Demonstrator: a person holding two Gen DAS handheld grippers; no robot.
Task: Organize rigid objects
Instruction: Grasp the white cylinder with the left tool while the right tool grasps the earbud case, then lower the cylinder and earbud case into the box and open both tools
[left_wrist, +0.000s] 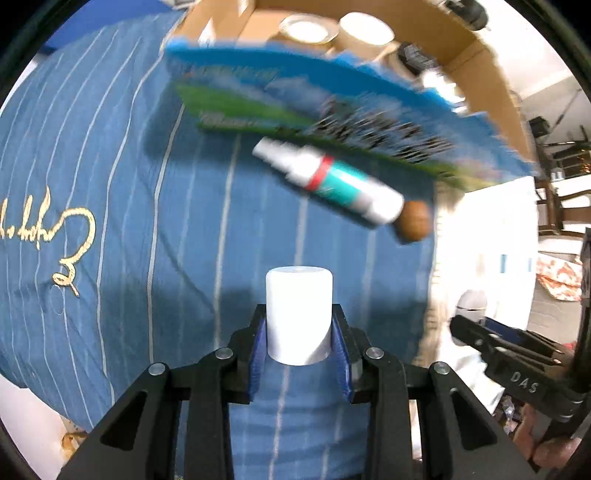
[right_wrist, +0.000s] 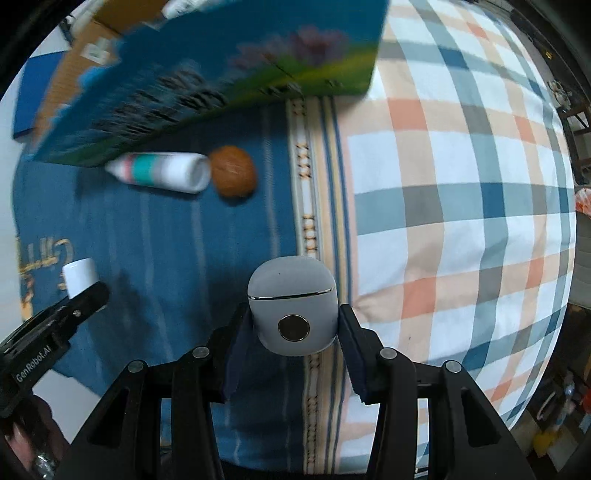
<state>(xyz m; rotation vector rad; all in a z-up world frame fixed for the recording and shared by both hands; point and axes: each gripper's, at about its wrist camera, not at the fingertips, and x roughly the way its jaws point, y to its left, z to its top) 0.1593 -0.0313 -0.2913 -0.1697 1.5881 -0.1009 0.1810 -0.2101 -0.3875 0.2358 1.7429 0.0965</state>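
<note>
My left gripper (left_wrist: 300, 332) is shut on a white cylinder (left_wrist: 298, 314), held above the blue striped cloth (left_wrist: 129, 221). My right gripper (right_wrist: 293, 325) is shut on a grey earbud-style case (right_wrist: 292, 308) with a round metal button. A white spray bottle (left_wrist: 328, 181) with a teal and red label lies on the cloth, and a brown walnut-like ball (left_wrist: 414, 220) touches its base. A blue and green carton (left_wrist: 332, 110) lies behind them. The bottle (right_wrist: 162, 171), ball (right_wrist: 233, 170), carton (right_wrist: 221, 70) and left gripper with its cylinder (right_wrist: 79, 280) show in the right wrist view.
A cardboard box (left_wrist: 424, 26) holding tape rolls (left_wrist: 306, 29) stands behind the carton. A checked plaid cloth (right_wrist: 461, 221) covers the right side. My right gripper shows at the right edge of the left wrist view (left_wrist: 491, 336). Furniture stands at the far right (left_wrist: 561, 166).
</note>
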